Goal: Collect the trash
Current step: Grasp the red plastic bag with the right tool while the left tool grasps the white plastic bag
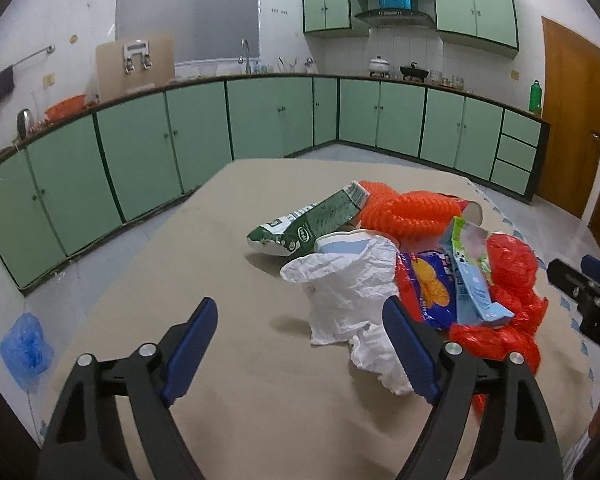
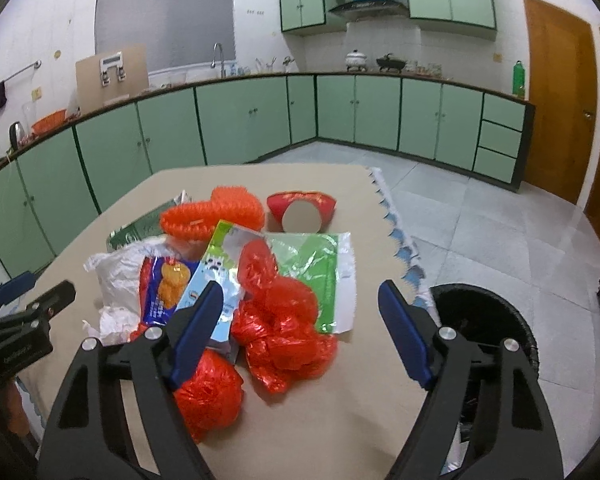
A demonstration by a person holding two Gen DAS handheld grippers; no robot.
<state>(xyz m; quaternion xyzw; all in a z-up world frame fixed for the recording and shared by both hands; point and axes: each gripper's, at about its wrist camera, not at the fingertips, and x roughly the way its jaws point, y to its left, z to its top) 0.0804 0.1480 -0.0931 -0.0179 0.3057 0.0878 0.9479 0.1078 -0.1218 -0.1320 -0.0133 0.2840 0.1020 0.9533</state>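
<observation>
A heap of trash lies on the beige table: a crumpled white plastic bag, a green carton, orange mesh, a blue snack packet, a light blue carton and red plastic bags. My left gripper is open at the near left of the white bag, its right finger over the bag's edge. My right gripper is open above the red plastic bags, not pressing them. A green wrapper and a red cup lie beyond.
A black trash bin stands on the floor at the table's right edge. A blue plastic bag lies on the floor at left. Green kitchen cabinets run along the far walls, with a wooden door at right.
</observation>
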